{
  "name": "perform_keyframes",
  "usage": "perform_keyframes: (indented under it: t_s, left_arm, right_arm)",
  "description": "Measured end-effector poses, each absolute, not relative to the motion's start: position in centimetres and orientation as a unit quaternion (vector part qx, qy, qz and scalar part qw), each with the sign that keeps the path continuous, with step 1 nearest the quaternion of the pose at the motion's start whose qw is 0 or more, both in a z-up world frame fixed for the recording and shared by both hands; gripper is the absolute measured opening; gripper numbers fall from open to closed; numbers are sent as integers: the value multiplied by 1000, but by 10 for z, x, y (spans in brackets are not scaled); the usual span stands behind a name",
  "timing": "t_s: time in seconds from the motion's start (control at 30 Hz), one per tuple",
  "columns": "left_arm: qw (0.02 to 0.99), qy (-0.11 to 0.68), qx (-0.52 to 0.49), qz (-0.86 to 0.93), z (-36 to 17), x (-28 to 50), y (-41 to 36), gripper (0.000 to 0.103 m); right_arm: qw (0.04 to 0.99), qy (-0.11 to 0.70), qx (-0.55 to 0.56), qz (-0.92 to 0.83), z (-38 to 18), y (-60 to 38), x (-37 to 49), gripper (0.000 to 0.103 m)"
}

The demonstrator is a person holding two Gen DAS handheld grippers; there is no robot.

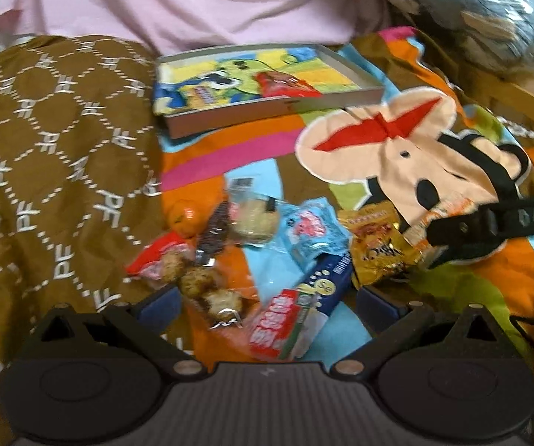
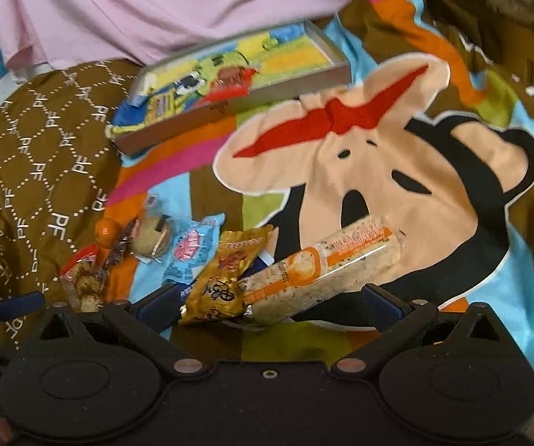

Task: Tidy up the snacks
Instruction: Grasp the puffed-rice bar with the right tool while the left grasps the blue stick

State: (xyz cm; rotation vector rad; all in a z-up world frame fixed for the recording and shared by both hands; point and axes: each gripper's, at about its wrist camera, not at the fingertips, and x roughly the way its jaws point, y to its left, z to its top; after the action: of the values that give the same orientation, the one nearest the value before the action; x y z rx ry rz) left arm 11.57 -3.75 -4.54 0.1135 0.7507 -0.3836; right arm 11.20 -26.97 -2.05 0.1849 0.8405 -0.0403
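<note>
The snacks lie in a loose heap on a cartoon-print blanket (image 2: 341,171), well short of the shallow box (image 1: 341,102) that already holds a red packet (image 1: 285,83) and a second small one. Both pairs of fingers stand released, holding nothing. The right gripper (image 2: 267,306) brackets a long rice bar (image 2: 322,267) in clear wrap, beside a gold packet (image 2: 226,278); whether the pads touch the bar I cannot tell. The bar looks light, fairly stiff and crumbly under slick film, so I would pinch it across the middle, gently. The left gripper (image 1: 267,306) hovers over a red-and-white box (image 1: 282,325) and a bag of brown clusters (image 1: 200,278), soft and crinkly. Only the left view shows the red-and-white box and the blue box (image 1: 332,273) clearly; only the right view shows the rice bar whole.
</note>
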Motion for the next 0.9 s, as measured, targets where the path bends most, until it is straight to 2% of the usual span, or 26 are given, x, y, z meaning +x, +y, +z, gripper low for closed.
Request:
perform_keyframes:
  t_s: [0.37, 0.57, 0.77, 0.9]
  left_arm:
    - [880, 368, 115, -279, -65, 137, -68, 103]
    - [861, 382, 101, -320, -73, 161, -74, 100]
    - [839, 416, 79, -341, -77, 179, -70, 91]
    - [828, 437, 62, -346, -79, 183, -65, 81]
  right_arm:
    - [875, 460, 140, -48, -41, -295, 144, 89]
    - [869, 466, 160, -55, -52, -302, 158, 80]
    - [870, 460, 169, -59, -55, -304, 169, 72]
    - [876, 452, 158, -52, -56, -301, 178, 68]
